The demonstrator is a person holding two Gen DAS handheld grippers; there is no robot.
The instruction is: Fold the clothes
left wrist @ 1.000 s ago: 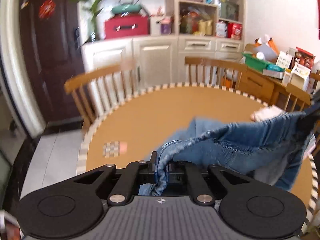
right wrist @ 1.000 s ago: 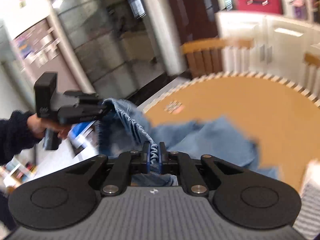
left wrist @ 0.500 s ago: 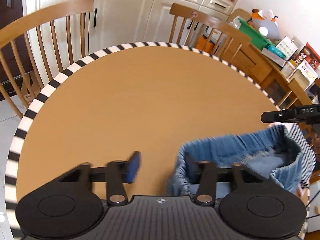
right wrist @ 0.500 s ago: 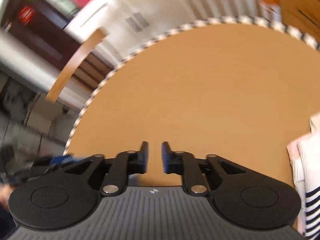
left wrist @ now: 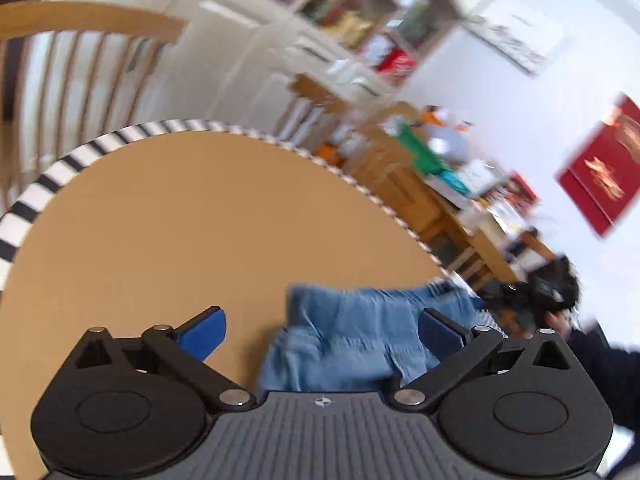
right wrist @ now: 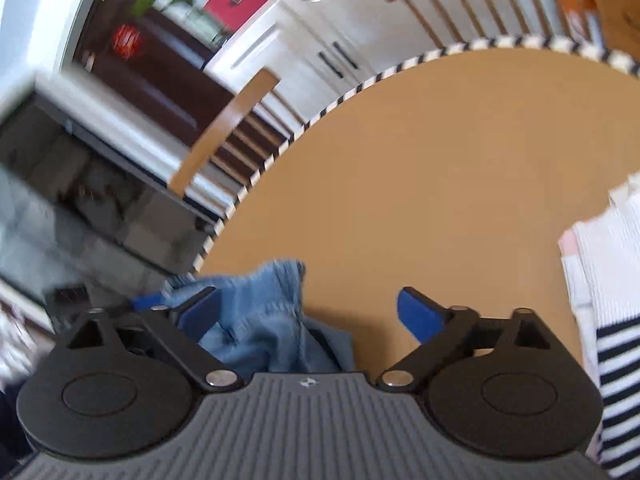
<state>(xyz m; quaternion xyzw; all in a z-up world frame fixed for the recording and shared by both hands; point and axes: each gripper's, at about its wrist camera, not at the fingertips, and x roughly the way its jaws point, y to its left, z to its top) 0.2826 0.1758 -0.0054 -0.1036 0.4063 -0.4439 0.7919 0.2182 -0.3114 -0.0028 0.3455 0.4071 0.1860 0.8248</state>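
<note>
A blue denim garment (left wrist: 360, 340) lies crumpled on the round tan table (left wrist: 180, 220) near its front edge. My left gripper (left wrist: 320, 330) is open, its blue pads wide apart, with the denim between and just beyond them, not gripped. My right gripper (right wrist: 308, 314) is open too; the denim (right wrist: 264, 316) lies by its left finger (right wrist: 200, 312). The other hand-held gripper (left wrist: 536, 292) shows blurred at the right of the left wrist view.
Folded white and navy-striped clothes (right wrist: 608, 280) are stacked at the table's right side. Wooden chairs (right wrist: 224, 128) stand around the striped table rim (right wrist: 280, 148). White cabinets (left wrist: 240, 40) and a cluttered side table (left wrist: 440, 184) stand behind.
Both grippers have let go of the denim and opened wide. The garment, held up in the air a second ago, now lies on the table. Both views have swung.
</note>
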